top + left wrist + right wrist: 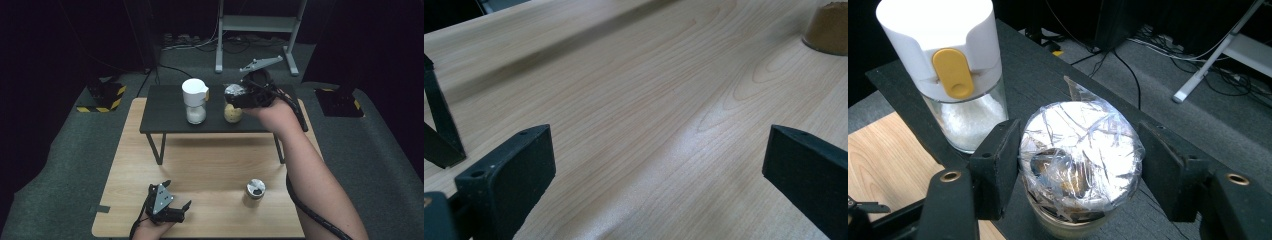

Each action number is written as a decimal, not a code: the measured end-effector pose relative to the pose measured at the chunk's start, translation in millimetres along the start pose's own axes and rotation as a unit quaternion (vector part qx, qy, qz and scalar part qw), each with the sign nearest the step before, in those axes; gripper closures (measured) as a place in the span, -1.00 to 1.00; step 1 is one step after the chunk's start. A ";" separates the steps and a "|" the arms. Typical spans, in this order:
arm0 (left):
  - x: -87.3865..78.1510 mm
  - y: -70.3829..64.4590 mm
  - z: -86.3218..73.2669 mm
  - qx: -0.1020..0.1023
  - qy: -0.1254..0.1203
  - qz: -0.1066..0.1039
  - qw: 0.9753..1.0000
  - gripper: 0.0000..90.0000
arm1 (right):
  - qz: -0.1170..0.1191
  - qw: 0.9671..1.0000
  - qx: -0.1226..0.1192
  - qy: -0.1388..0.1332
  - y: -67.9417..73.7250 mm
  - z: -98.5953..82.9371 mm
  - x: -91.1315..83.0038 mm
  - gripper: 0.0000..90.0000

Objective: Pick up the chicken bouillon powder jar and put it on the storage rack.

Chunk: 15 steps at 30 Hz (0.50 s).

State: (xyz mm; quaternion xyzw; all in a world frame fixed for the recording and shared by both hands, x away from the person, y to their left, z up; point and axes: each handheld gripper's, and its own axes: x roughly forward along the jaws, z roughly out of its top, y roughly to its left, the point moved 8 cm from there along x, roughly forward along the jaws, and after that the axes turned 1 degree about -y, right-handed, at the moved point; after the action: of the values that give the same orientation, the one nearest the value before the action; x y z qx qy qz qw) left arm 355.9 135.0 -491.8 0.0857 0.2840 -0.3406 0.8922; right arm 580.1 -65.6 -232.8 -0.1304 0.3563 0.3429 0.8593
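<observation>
Dark curtained room w/ cables on grey carpet behind; a wood table (200,165) carried a low black shelf (165,112) at its far side. On the shelf stood a jar (1079,167), top covered in crinkled film over foil, just beside a white dispenser (945,60) w/ a yellow tab and white grains inside.

The right gripper (1080,170) bracketed the jar's top: left jaw touching the film, right jaw at or almost at it, so closed on the jar or very nearly; can't tell how firm. The left gripper (170,207) sat low over the table's near edge, jaws wide apart, holding nothing. A 2nd jar (254,192) w/ a metal top stood on the table, well apart.

Risks, as I judged: film is slick and loose, so jaws could slide and the jar drop or tip. Grip sat high on the jar, so it might swing. The dispenser was close enough to get knocked off the shelf.

No readable brand, label or writing anywhere.
</observation>
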 end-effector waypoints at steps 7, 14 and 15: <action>-0.1 0.0 0.0 0.000 0.000 -0.001 1.000 -0.98 | 0.003 1.000 0.009 -0.001 -3.4 0.9 2.5 -0.20; -0.1 0.1 0.0 -0.001 -0.001 -0.001 1.000 -0.98 | 0.005 1.000 0.016 0.001 -6.2 1.1 3.6 -0.21; -0.1 0.1 0.0 -0.001 -0.001 -0.001 1.000 -0.98 | 0.005 1.000 0.016 0.001 -6.3 1.2 3.6 -0.21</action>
State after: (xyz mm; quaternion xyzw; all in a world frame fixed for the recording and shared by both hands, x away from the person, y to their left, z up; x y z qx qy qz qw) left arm 355.9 135.1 -491.7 0.0843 0.2839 -0.3414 0.8921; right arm 586.8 -67.8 -234.6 -0.1158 0.3635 0.3410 0.8592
